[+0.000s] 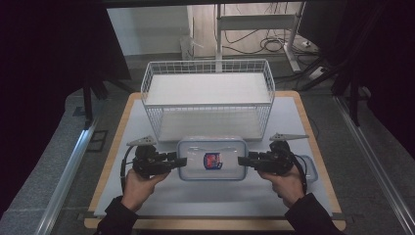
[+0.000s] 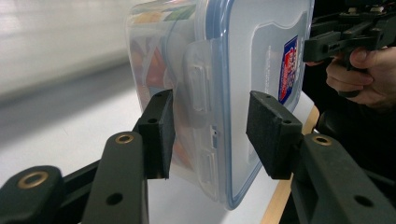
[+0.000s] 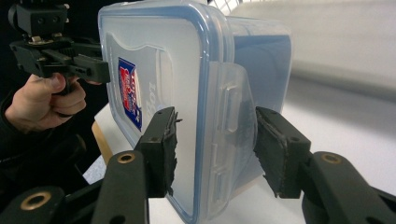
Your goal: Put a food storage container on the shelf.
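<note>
A clear plastic container [image 1: 211,159] with a blue-rimmed lid and a red-and-blue label lies flat on the white table top, near the front. Colourful contents show through its wall [image 2: 154,60]. My left gripper [image 1: 182,160] is at its left end, open, with its pads on either side of the side latch [image 2: 198,79]; a small gap shows beside the lid-side pad [image 2: 271,135]. My right gripper [image 1: 242,160] is at the right end, also open, straddling that end's latch [image 3: 231,112]. Each gripper view shows the other hand and gripper at the far end.
A white wire basket [image 1: 208,66] stands just behind the container, its front wall close to it. A second clear, blue-rimmed piece [image 1: 312,169] lies under my right hand. The wooden table edge [image 1: 215,224] runs along the front.
</note>
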`<action>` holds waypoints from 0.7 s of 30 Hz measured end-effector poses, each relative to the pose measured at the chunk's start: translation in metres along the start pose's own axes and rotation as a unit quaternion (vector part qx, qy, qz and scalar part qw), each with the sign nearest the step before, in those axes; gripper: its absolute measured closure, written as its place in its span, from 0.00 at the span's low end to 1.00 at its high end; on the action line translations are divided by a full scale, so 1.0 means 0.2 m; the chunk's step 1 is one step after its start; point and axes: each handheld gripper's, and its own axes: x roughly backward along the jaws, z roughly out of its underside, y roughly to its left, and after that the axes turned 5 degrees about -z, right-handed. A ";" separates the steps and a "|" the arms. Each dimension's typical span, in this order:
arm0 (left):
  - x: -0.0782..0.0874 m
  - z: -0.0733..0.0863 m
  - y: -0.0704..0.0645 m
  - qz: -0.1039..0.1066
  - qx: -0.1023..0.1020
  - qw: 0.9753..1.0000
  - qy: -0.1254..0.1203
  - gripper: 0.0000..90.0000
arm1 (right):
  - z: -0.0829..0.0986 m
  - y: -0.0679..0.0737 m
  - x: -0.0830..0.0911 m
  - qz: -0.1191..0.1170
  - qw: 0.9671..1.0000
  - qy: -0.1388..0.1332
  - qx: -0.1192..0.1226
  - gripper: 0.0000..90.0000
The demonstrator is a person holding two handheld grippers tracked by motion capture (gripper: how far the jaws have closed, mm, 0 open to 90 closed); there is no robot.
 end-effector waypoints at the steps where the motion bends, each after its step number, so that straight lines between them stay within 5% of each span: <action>1: 0.01 -0.01 0.00 0.000 -0.001 1.000 -0.002 0.59 | -0.02 0.00 0.00 0.000 1.000 -0.002 0.003 0.56; 21: 0.12 -0.33 -0.03 -0.011 -0.024 0.999 -0.023 0.59 | -0.33 0.05 0.06 -0.008 0.999 -0.032 0.025 0.57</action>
